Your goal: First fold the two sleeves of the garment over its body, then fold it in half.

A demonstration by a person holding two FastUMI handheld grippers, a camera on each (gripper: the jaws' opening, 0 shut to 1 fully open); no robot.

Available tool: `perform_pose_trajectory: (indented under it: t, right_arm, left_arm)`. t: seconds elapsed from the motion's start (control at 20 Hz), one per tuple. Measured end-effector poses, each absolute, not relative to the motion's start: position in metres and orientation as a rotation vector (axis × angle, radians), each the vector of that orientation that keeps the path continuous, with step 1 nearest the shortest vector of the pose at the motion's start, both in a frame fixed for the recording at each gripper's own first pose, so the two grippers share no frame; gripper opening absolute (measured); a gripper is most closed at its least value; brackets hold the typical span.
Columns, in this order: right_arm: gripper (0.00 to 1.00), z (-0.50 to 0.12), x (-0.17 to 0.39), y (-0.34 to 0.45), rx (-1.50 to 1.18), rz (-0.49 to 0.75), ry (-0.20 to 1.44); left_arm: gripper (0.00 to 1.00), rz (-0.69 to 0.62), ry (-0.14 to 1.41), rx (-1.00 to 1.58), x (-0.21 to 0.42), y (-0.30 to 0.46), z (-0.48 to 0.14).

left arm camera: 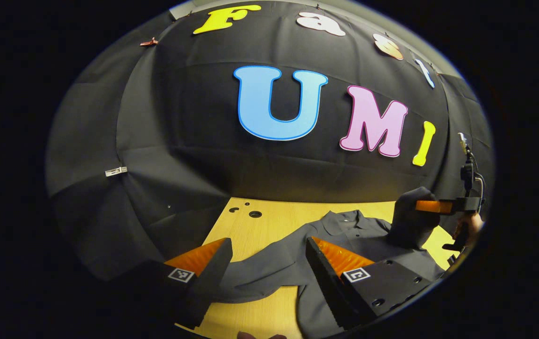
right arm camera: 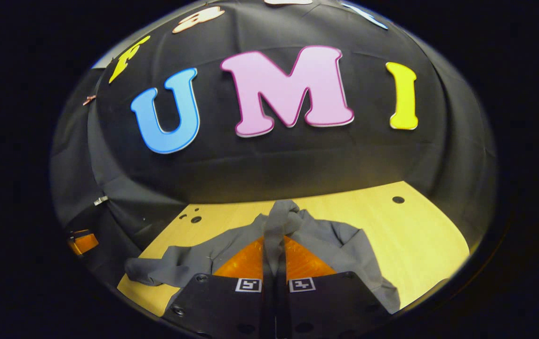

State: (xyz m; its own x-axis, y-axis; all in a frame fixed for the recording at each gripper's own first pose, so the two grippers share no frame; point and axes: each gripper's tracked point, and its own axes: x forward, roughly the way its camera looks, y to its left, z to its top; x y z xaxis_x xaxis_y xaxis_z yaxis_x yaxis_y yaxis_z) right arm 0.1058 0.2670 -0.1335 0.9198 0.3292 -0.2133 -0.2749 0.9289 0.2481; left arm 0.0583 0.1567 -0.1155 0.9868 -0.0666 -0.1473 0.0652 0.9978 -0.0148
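Grey garment flat on counter | left tongs apart, low over sleeve | right tongs clamped on raised sleeve

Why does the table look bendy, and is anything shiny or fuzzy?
Left gripper view: the fisheye lens curves the wooden table; the grey shirt looks sharp. Right gripper view: the table bows too, evenly lit with no glare; the pinched sleeve up close is slightly soft.

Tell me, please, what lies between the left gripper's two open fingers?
In the left gripper view, the left gripper is open over the gray shirt's spread sleeve, which lies flat on the wooden table, with nothing else between them.
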Motion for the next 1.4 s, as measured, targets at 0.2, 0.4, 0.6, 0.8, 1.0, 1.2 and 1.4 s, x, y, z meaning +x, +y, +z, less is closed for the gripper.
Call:
perform_pose_trajectory:
  t: [0.2,0.4,0.6,0.8,1.0,1.2,1.4]
  right_arm:
    - [0.06,-0.186,0.114,0.297,0.204,0.292,0.367]
    - [0.06,-0.235,0.115,0.320,0.168,0.284,0.476]
    - [0.07,-0.266,0.116,0.338,0.141,0.293,0.547]
    - [0.09,-0.284,0.116,0.351,0.158,0.291,0.609]
    - [0.16,-0.300,0.104,0.367,0.147,0.352,0.664]
    - [0.43,-0.307,0.088,0.383,0.148,0.402,0.699]
    - [0.64,-0.303,0.068,0.403,0.174,0.481,0.722]
  left_arm:
    - [0.99,-0.068,0.157,-0.004,0.059,0.171,-0.128]
    - [0.99,-0.053,0.175,-0.033,0.060,0.186,-0.142]
    - [0.99,-0.047,0.188,-0.044,0.058,0.195,-0.154]
    - [0.94,-0.026,0.197,-0.052,0.059,0.205,-0.161]
    - [0.94,-0.005,0.207,-0.060,0.060,0.216,-0.168]
    - [0.94,0.004,0.217,-0.048,0.065,0.221,-0.175]
    - [0.94,0.009,0.236,-0.040,0.067,0.222,-0.182]
